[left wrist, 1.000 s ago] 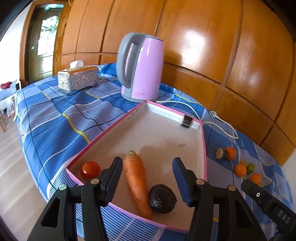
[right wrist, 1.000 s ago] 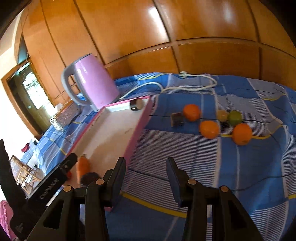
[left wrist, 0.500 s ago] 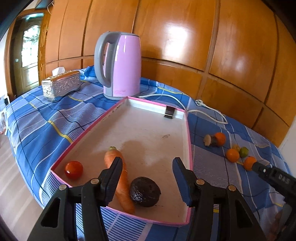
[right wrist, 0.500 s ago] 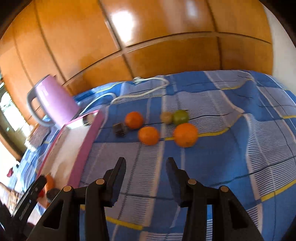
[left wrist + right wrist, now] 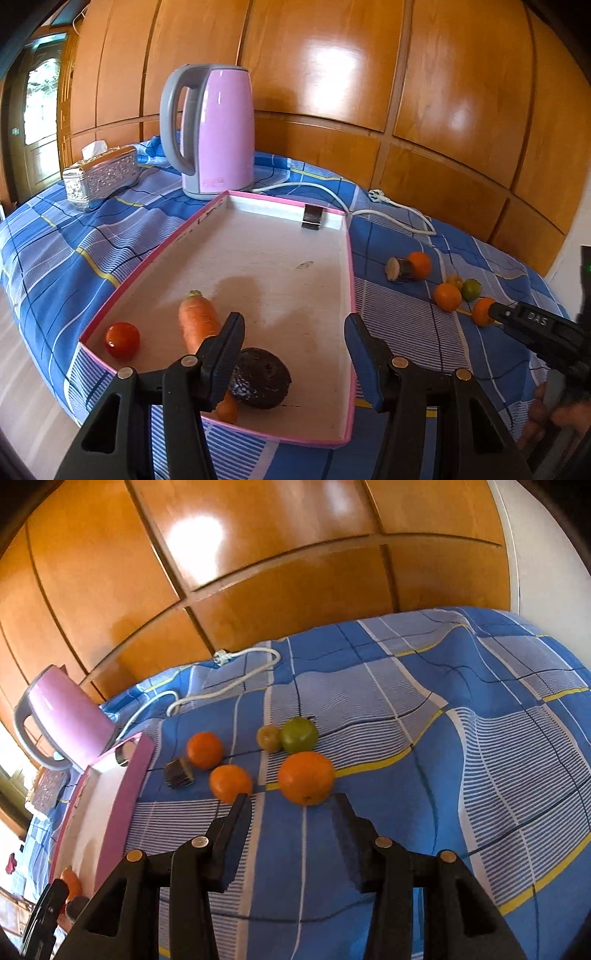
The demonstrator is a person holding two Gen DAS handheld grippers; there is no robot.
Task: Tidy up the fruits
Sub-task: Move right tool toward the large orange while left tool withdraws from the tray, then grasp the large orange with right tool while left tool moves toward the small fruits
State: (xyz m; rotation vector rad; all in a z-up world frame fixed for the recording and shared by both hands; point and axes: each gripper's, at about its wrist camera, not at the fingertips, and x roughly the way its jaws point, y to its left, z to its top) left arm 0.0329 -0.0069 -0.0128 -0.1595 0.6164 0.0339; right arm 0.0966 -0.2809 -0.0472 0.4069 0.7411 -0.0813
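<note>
Right gripper (image 5: 291, 812), jaws part-open and empty, lines up on the big orange (image 5: 306, 777) just beyond its tips; this orange lies right of the tray (image 5: 350, 295), outside it, presumably awaiting transfer. Left gripper (image 5: 293, 332), likewise part-open and empty, hovers over the tray's near end. Since a second ago, the right view has swung from the tray to the loose fruit.

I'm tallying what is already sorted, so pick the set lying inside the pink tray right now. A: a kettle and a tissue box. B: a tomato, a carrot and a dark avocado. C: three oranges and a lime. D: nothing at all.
B: the left wrist view shows the tomato, the carrot and the dark avocado lying inside the pink tray, while the oranges lie on the cloth outside it.
</note>
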